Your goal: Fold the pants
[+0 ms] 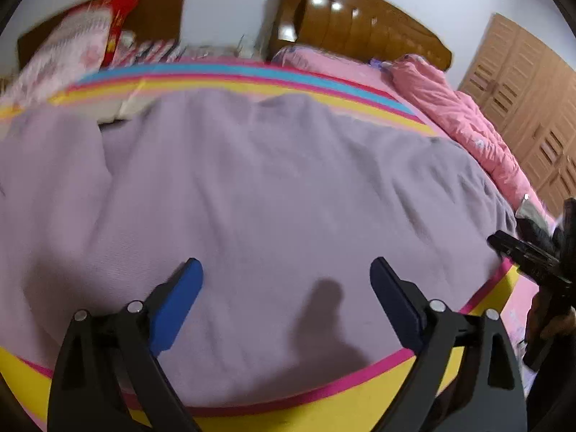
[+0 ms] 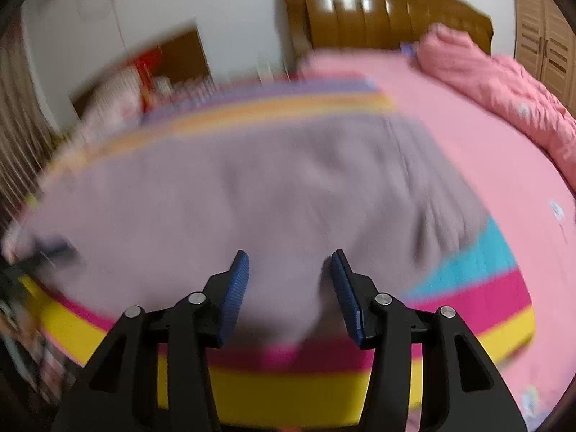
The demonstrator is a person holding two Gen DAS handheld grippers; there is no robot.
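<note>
Lilac pants lie spread flat on a striped mat on the bed, wide across both views; they also show in the right wrist view, blurred. My left gripper is open wide and empty, just above the pants' near edge. My right gripper is open, and the pants' near edge lies between its blue pads, not pinched. The right gripper also shows at the right edge of the left wrist view.
The mat has yellow, pink and blue stripes over a pink bedsheet. A pink quilt is bunched at the right. A wooden headboard and wardrobe stand behind. Packaged bedding sits far left.
</note>
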